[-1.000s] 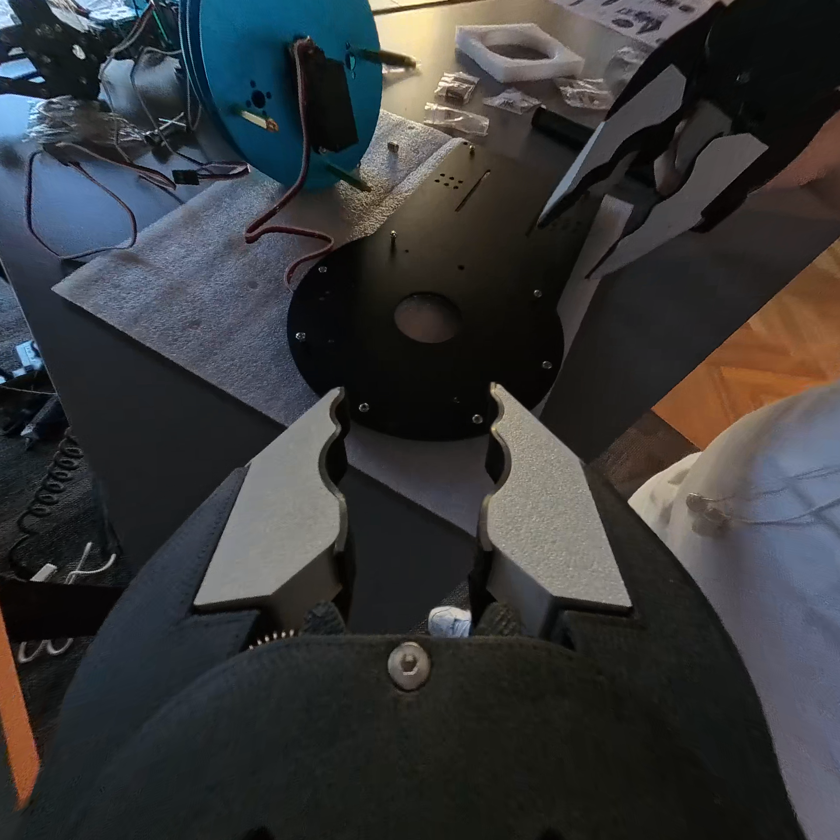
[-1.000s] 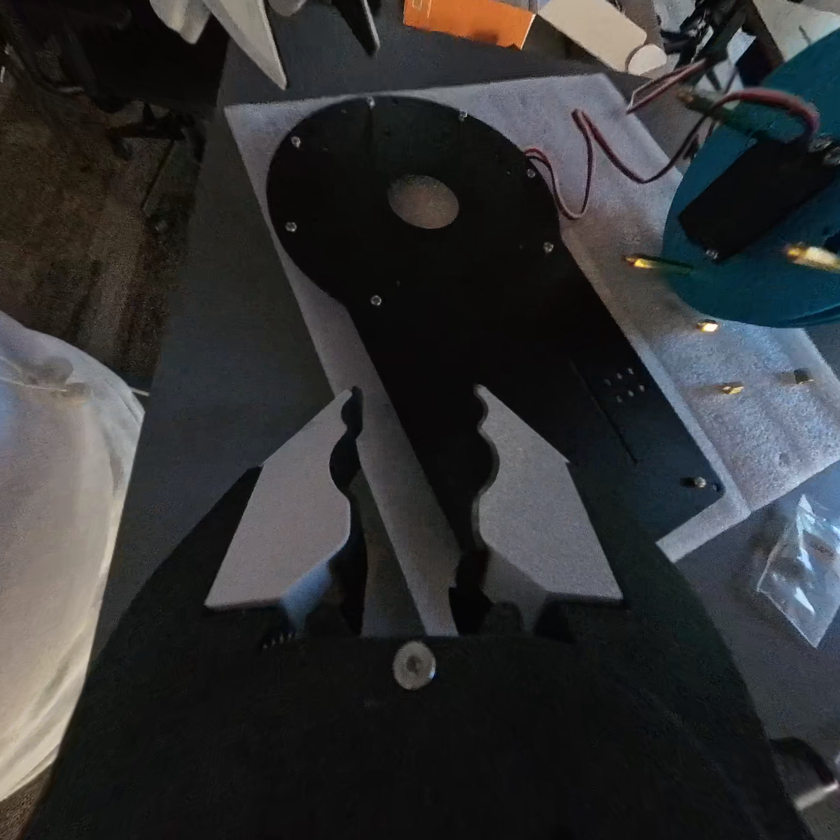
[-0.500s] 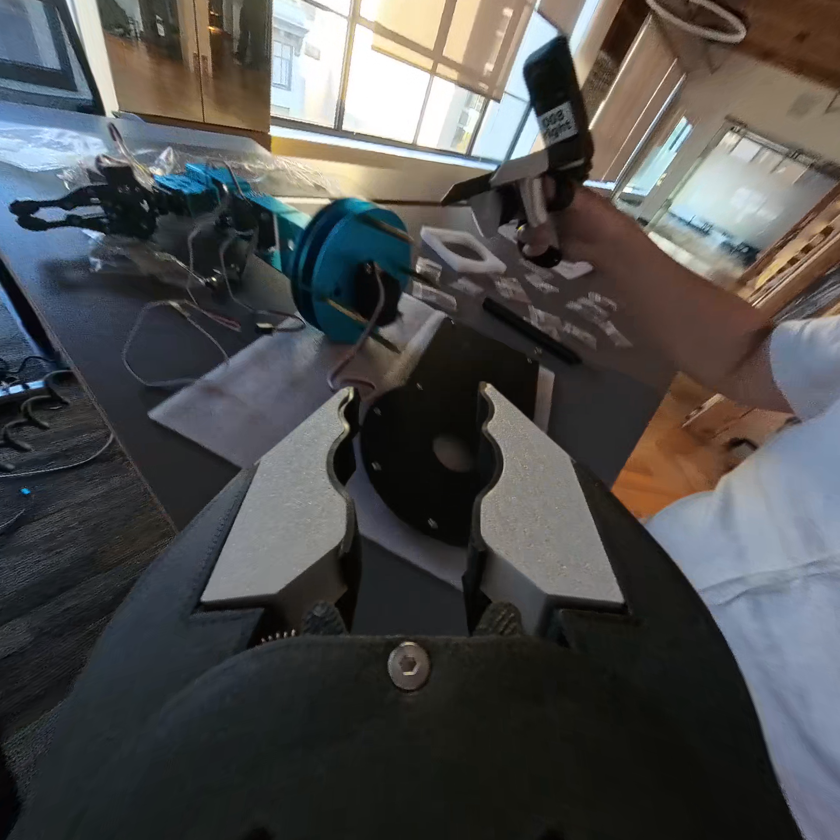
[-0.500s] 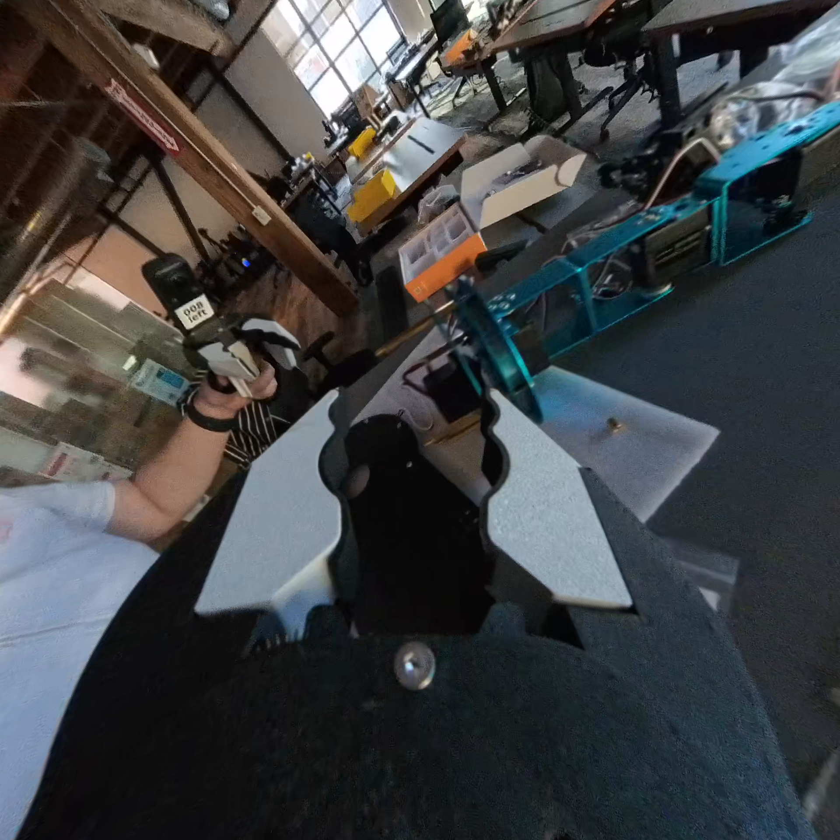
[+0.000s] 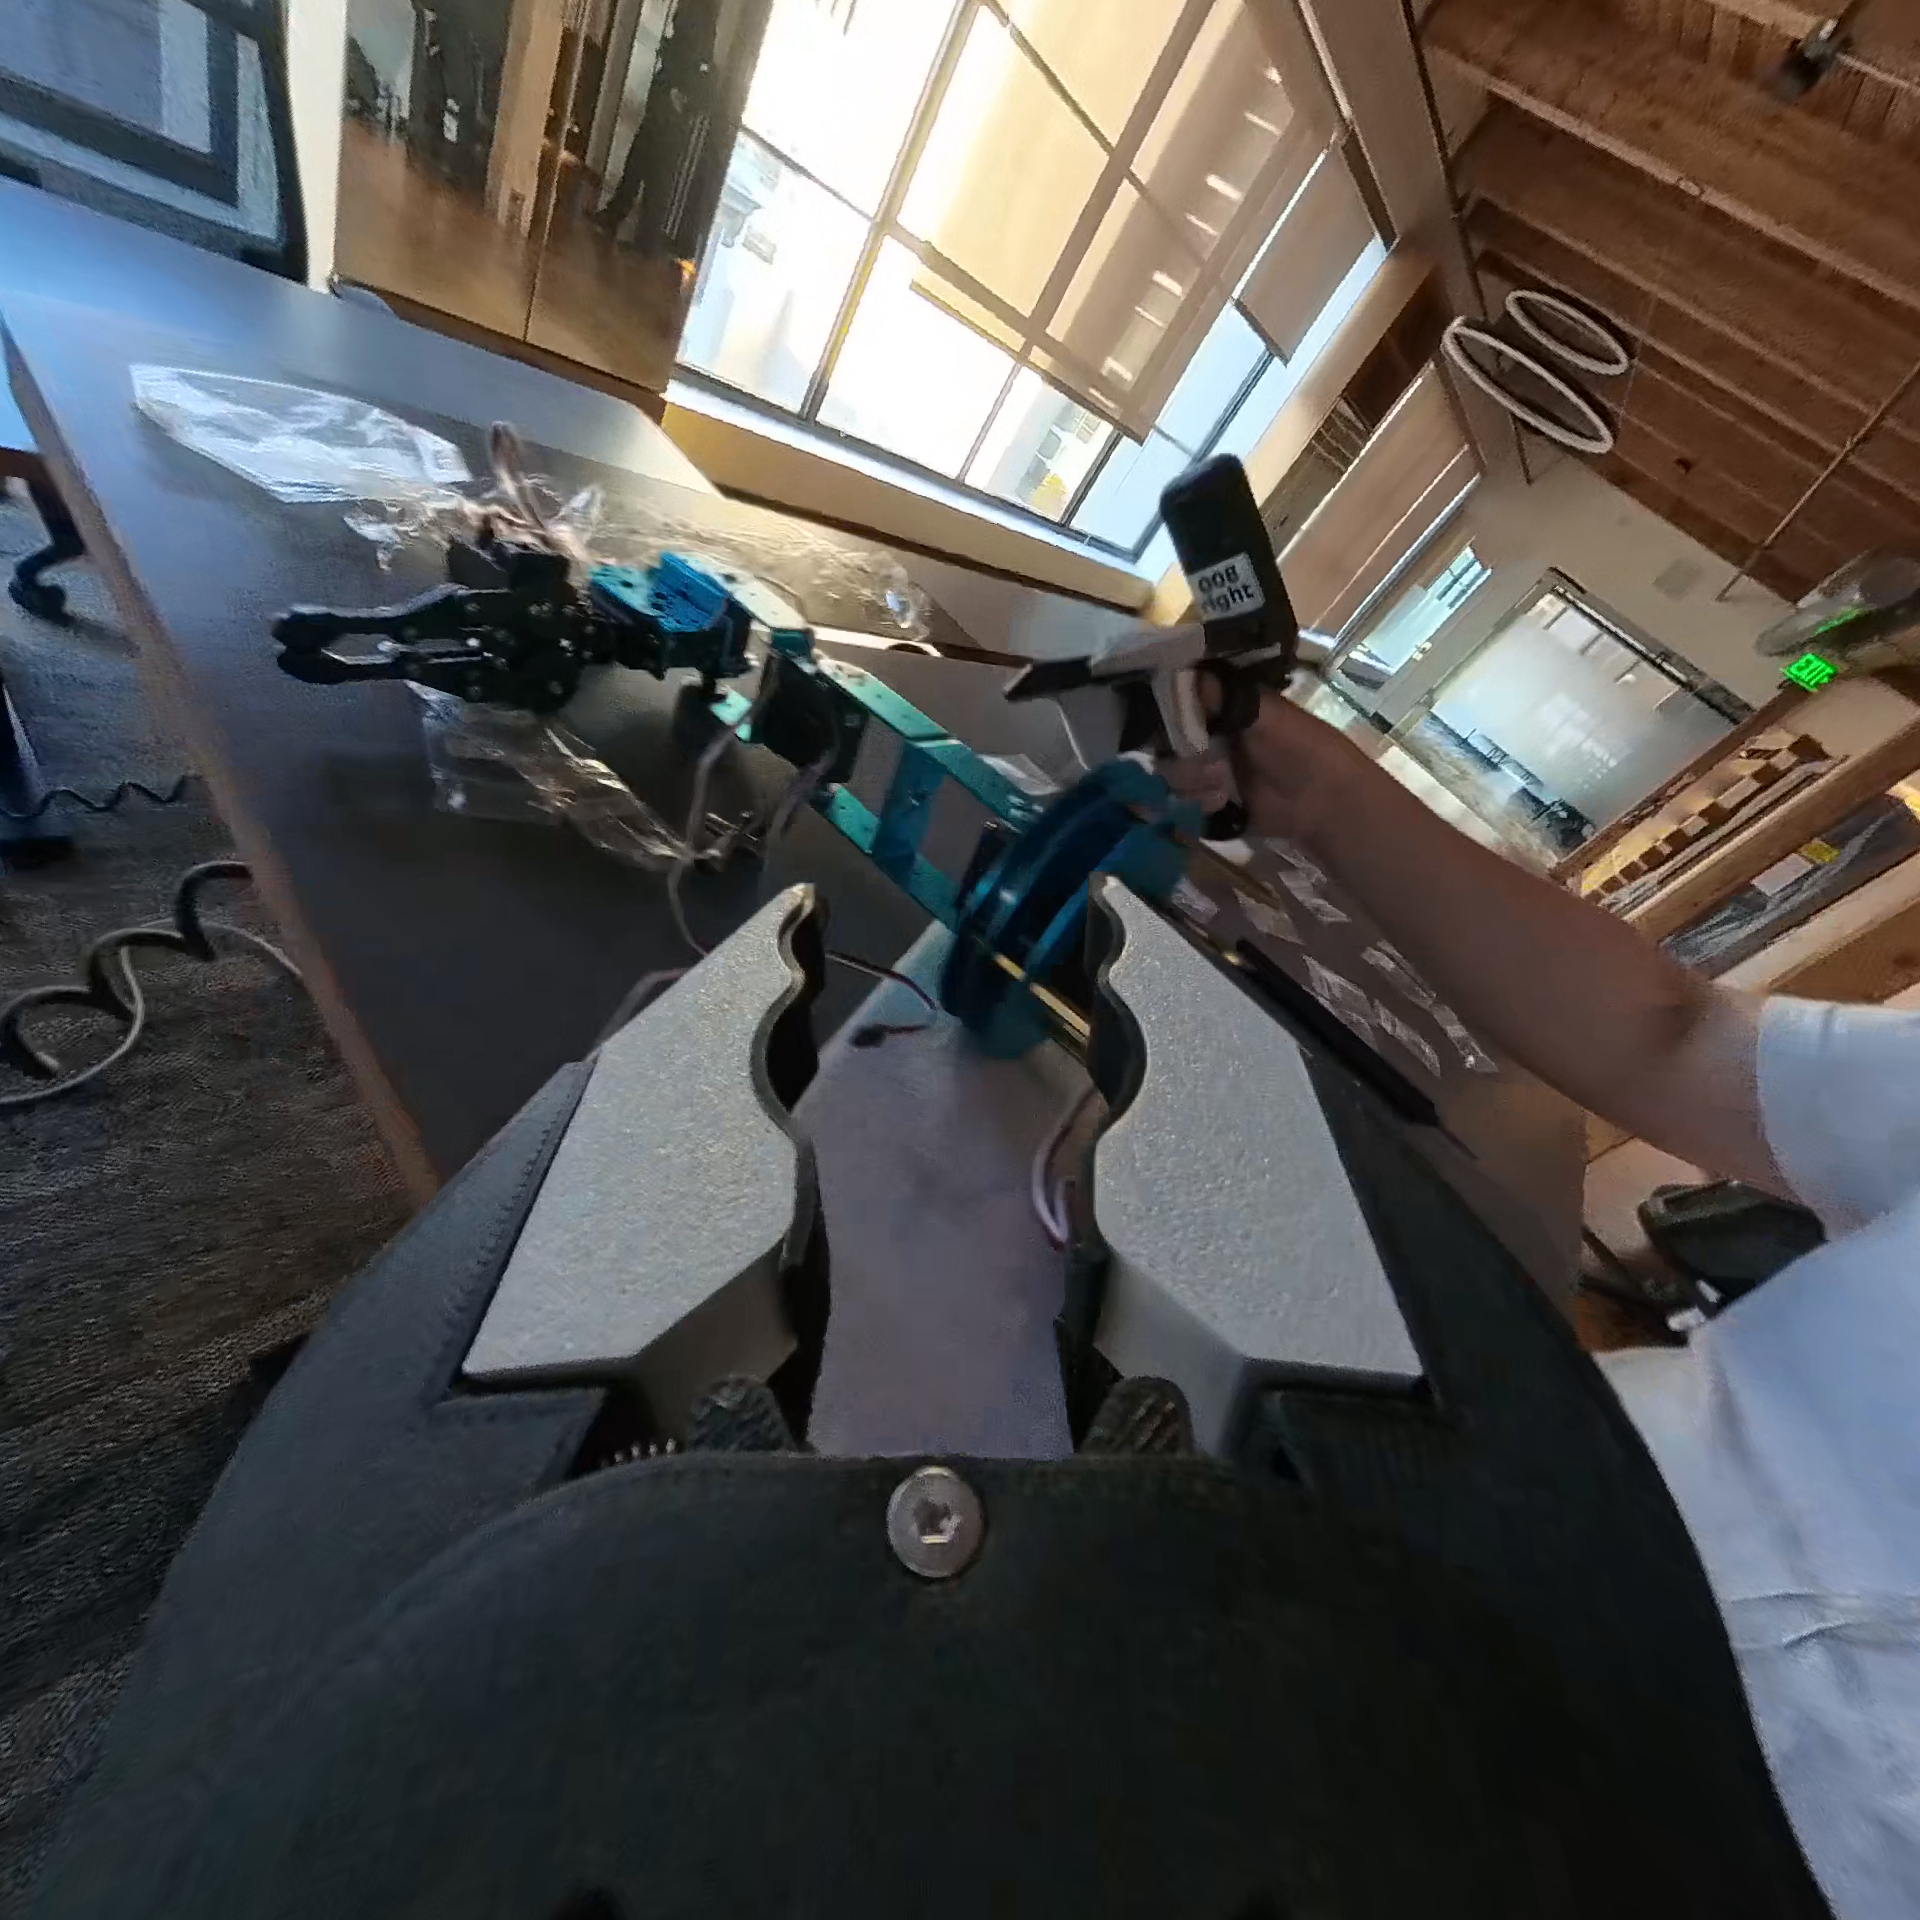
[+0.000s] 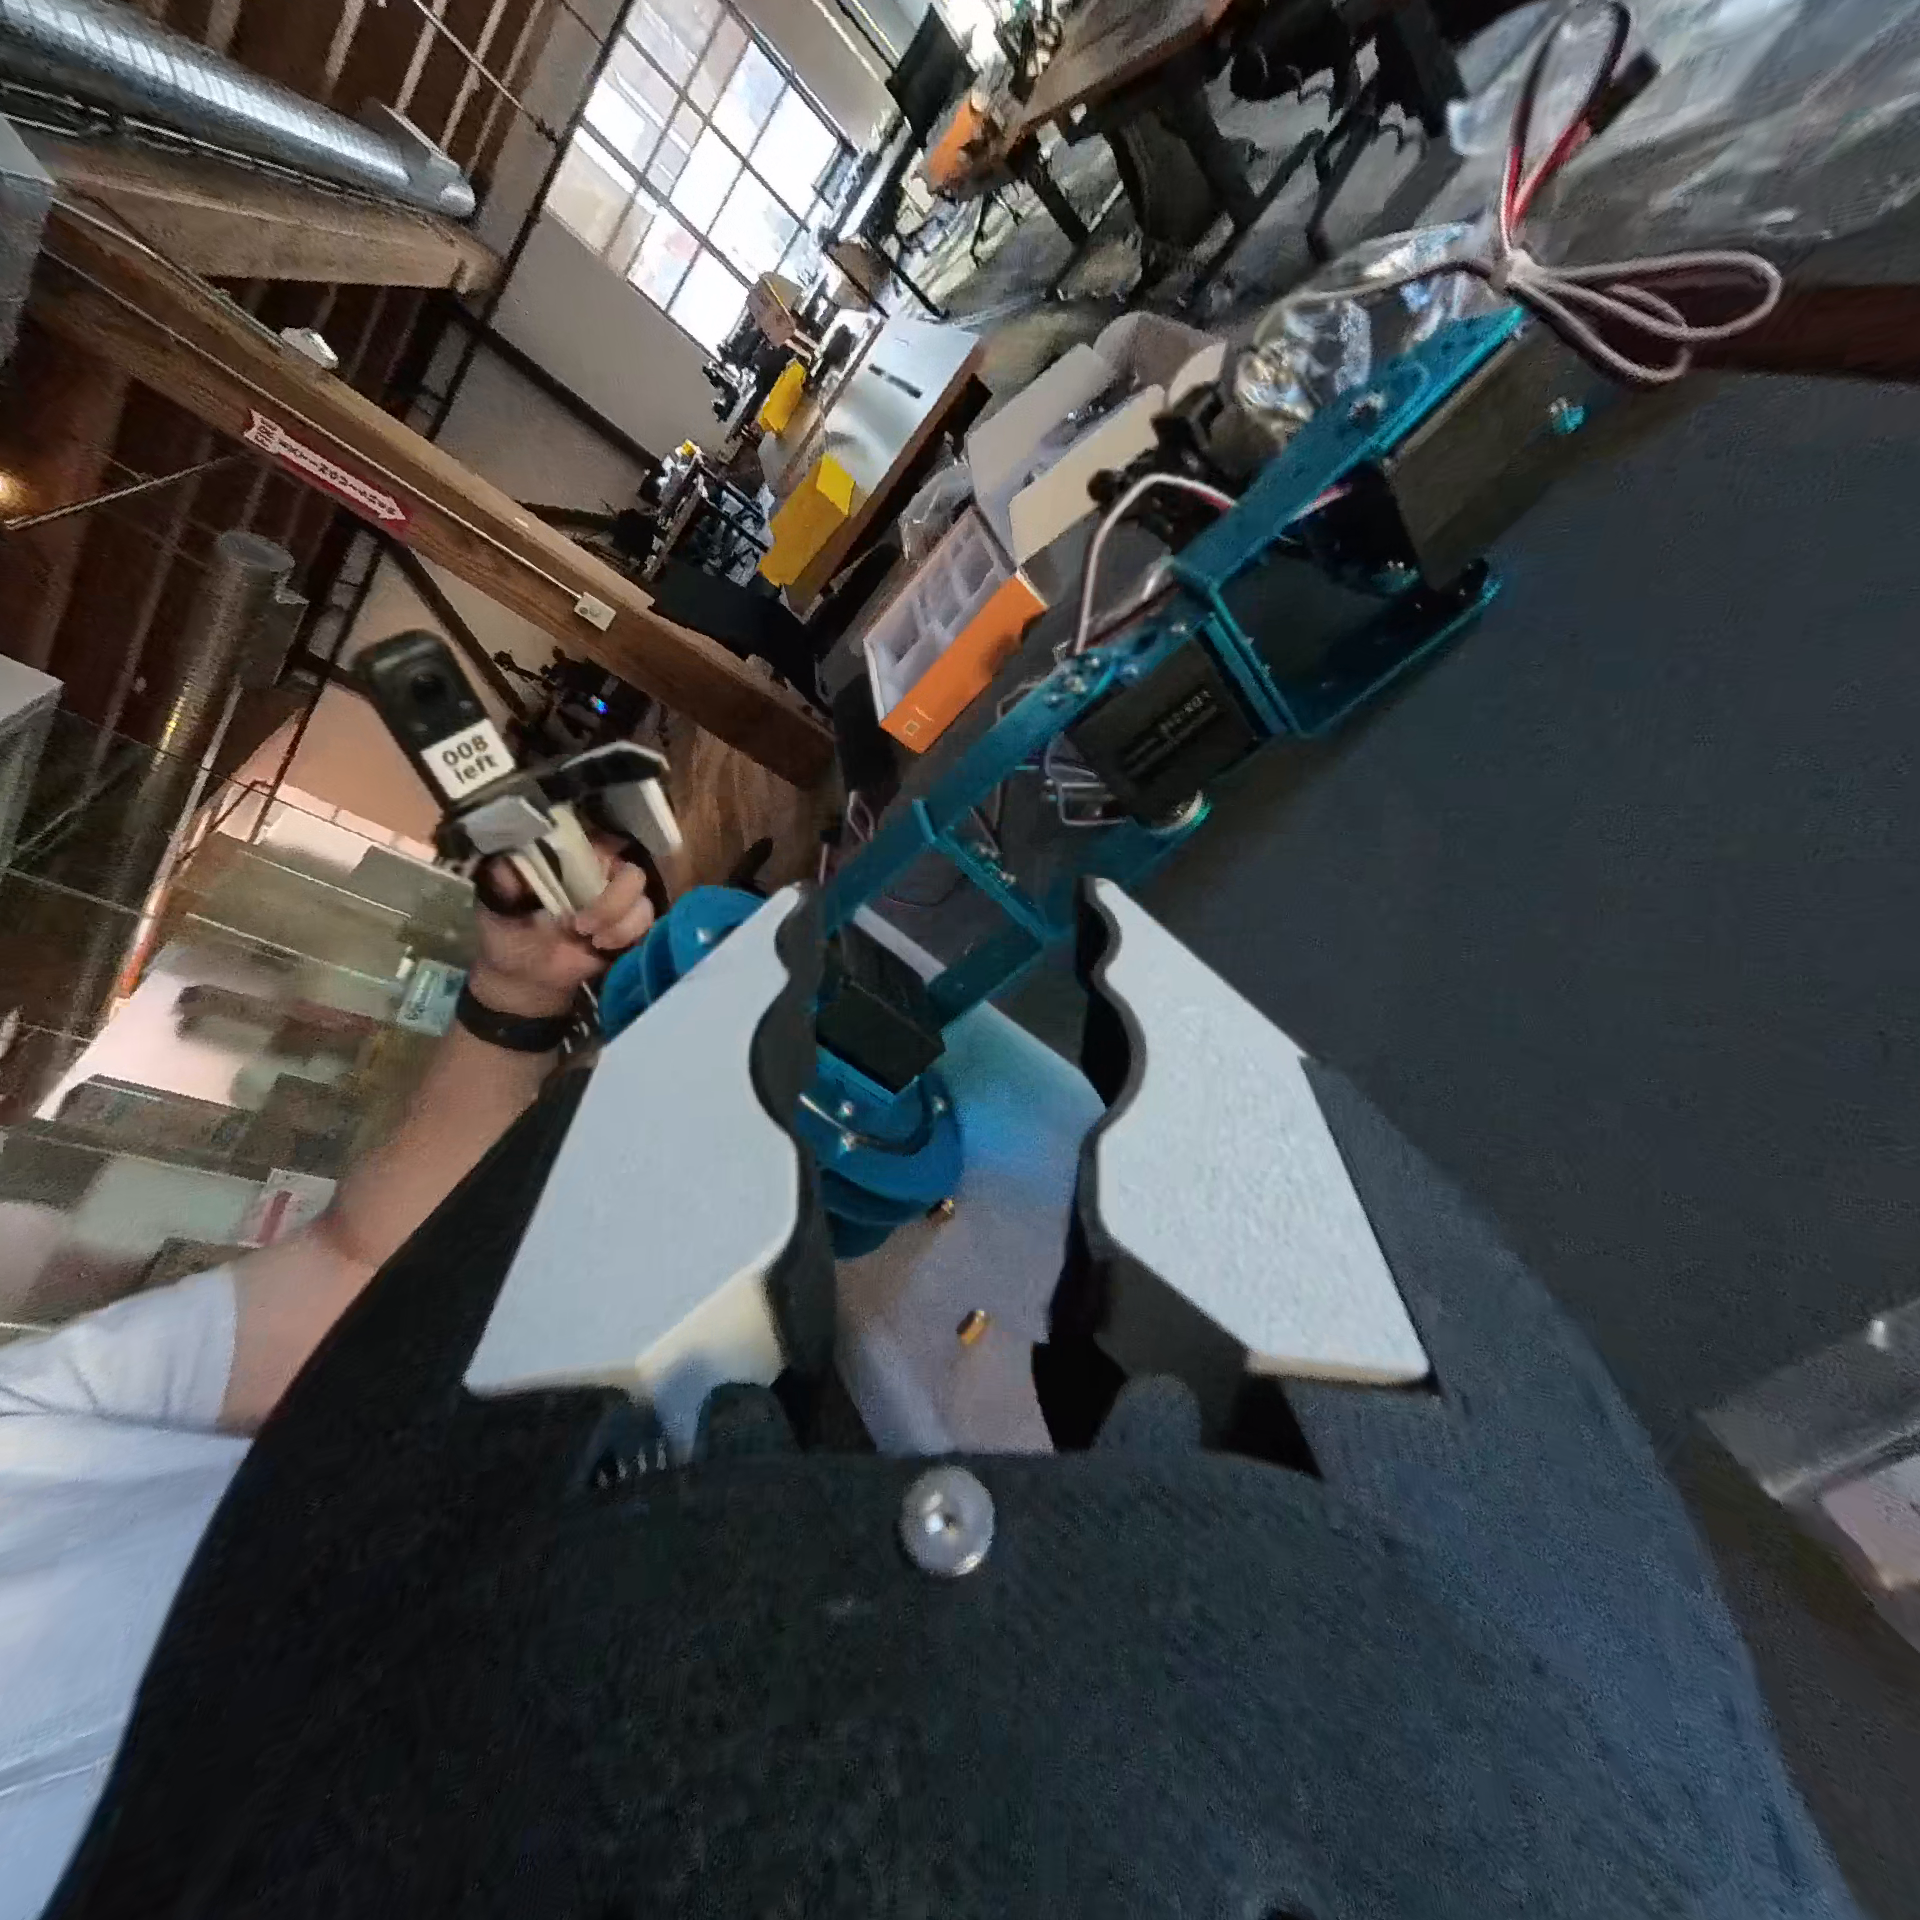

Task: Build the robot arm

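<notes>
A blue metal robot arm kit (image 5: 894, 769) lies along the dark table, with its black claw (image 5: 416, 644) at the far left and its blue round base (image 5: 1039, 935) nearest me. My left gripper (image 5: 951, 914) is open and empty, raised above the grey foam sheet (image 5: 935, 1195), pointing at the round base. My right gripper (image 6: 945, 909) is open and empty, raised over the same foam sheet (image 6: 935, 1309), with the blue base (image 6: 883, 1143) between its fingers in the picture. Each gripper shows in the other's view, the right one (image 5: 1049, 675) and the left one (image 6: 613, 779), held up in a hand.
Clear plastic bags (image 5: 291, 436) and several small parts bags (image 5: 1382, 997) lie on the dark table (image 5: 416, 935). A small brass standoff (image 6: 971, 1328) lies on the foam. An orange and white box (image 6: 956, 644) sits at the far end. Carpet (image 5: 135, 1195) lies to the left. Across from one pair of fingers to the other is roughly 25 cm.
Both grippers have tilted up from looking down on the black keyhole-shaped plate to looking level along the table. The plate has dropped out of view. Both stay open and empty.
</notes>
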